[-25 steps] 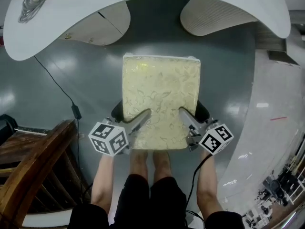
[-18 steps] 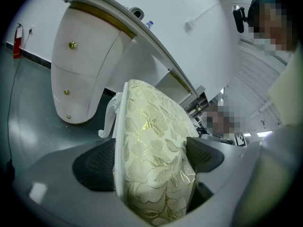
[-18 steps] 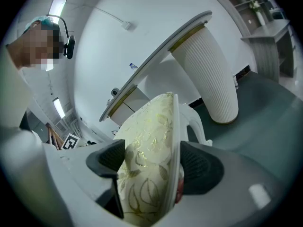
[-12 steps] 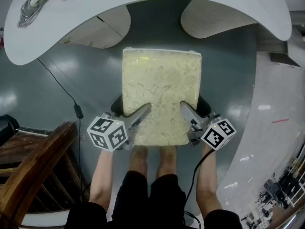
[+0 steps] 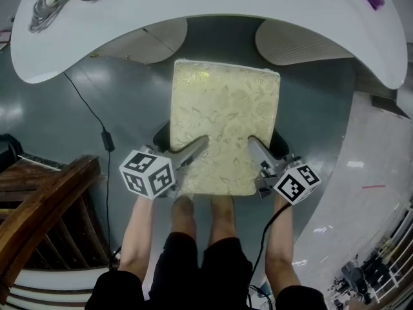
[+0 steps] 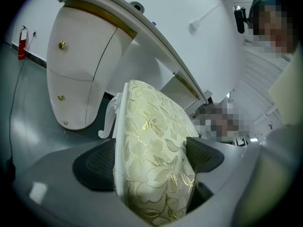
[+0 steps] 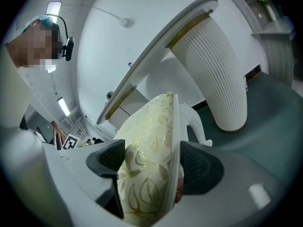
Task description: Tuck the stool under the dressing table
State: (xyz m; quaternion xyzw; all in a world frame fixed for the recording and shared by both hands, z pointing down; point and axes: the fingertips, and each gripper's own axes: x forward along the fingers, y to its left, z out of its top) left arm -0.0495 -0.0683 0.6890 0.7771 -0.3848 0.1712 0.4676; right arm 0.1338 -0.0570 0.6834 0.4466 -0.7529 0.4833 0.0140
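the left hand-held gripper [image 6: 149,162] is closed on the near left edge of the stool [image 5: 224,131]; the right hand-held gripper [image 7: 154,163] is clamped on the near right edge. each pair of textured black pads is set across the cushion and the white seat rim. the cushion, covered in cream fabric with a gold leaf pattern, is judged soft and yielding. the white frame with its curved leg [image 6: 106,122] is judged stiff and fairly heavy, so hold is best kept on the rim. the stool is located over the grey floor [image 5: 129,95], its far edge at the gap between the smooth pedestal [image 5: 151,41] and the ribbed pedestal [image 5: 303,44] of the white bench [image 5: 213,5].
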